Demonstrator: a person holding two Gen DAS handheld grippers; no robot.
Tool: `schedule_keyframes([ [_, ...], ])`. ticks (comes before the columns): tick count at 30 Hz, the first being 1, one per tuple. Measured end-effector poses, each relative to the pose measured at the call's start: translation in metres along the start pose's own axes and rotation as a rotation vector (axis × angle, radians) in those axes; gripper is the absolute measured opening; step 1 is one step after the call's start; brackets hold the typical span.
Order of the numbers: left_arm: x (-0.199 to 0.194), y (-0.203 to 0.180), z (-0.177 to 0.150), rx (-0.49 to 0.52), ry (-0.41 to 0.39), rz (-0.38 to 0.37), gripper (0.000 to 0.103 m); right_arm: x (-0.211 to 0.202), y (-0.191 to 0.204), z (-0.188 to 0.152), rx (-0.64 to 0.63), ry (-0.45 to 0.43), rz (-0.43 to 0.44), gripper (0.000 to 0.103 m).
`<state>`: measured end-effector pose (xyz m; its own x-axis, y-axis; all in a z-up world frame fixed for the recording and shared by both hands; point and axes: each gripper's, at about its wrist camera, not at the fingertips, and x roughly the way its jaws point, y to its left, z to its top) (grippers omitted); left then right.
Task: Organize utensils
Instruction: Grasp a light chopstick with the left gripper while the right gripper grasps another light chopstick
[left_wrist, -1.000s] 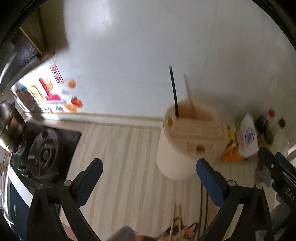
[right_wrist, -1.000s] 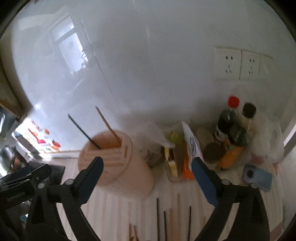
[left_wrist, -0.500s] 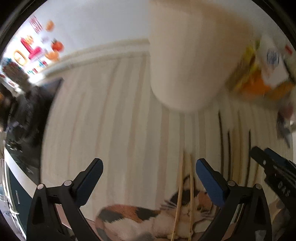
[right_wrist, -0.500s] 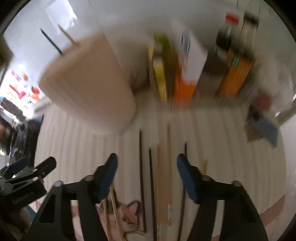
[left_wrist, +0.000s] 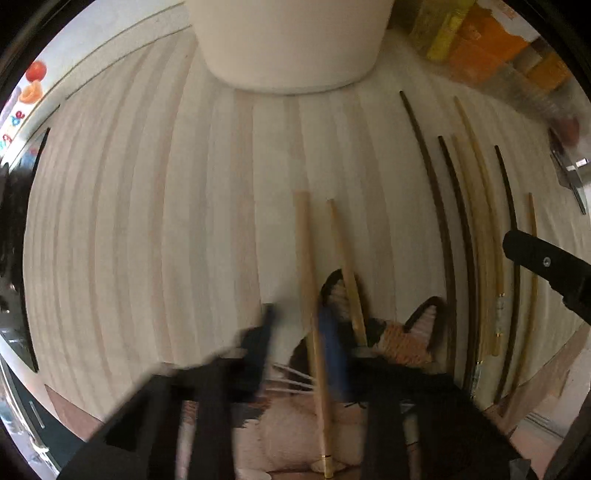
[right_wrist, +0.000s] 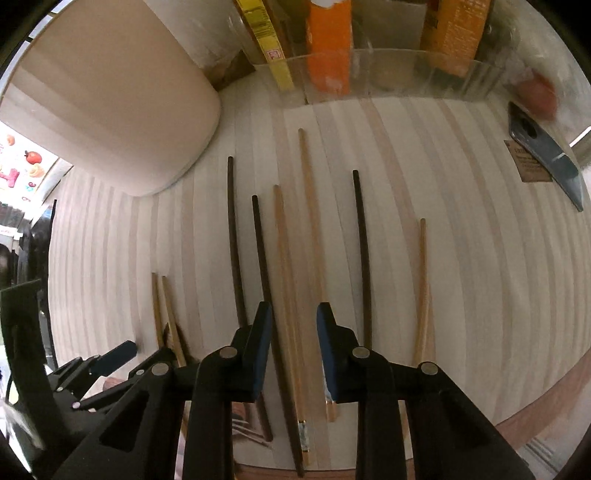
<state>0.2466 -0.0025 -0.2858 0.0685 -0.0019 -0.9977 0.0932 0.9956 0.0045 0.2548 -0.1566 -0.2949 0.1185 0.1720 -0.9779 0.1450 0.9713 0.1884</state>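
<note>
Several wooden and dark chopsticks lie side by side on the striped counter. My left gripper (left_wrist: 299, 325), blurred, has its jaws narrowed around a light wooden chopstick (left_wrist: 308, 280); a second light chopstick (left_wrist: 345, 266) lies just right of it. My right gripper (right_wrist: 293, 321) is partly open, low over a light chopstick (right_wrist: 286, 273) and a dark chopstick (right_wrist: 263, 258) that lie between its fingers. The beige utensil holder (left_wrist: 291, 40) stands at the back; in the right wrist view it (right_wrist: 107, 96) is at the upper left.
A cat-pattern mat (left_wrist: 402, 339) lies under the chopstick ends at the counter's front edge. A clear bin with yellow and orange packages (right_wrist: 328, 48) stands at the back. A blue phone (right_wrist: 543, 151) lies far right. A dark stove edge (left_wrist: 11, 206) is at the left.
Both grippers dropped from facing the wall and holder down to the chopsticks on the counter. Both sets of jaws narrowed from wide open.
</note>
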Motion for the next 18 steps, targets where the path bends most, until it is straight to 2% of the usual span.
schedule_keyframes([
  [3, -0.004, 0.005, -0.001, 0.008, 0.003, 0.015, 0.005, -0.001, 0.002, -0.001, 0.004, 0.005, 0.001, 0.027],
  [8, -0.010, 0.048, -0.008, -0.046, 0.001, 0.082, 0.004, 0.000, 0.019, -0.002, -0.024, 0.037, 0.018, 0.027],
  [14, -0.020, 0.090, -0.026, -0.125, 0.017, 0.111, 0.004, 0.023, 0.067, -0.031, -0.114, 0.117, 0.034, 0.027],
  [18, -0.026, 0.100, -0.034, -0.154, 0.019, 0.099, 0.004, 0.043, 0.098, -0.055, -0.193, 0.181, -0.005, 0.027],
])
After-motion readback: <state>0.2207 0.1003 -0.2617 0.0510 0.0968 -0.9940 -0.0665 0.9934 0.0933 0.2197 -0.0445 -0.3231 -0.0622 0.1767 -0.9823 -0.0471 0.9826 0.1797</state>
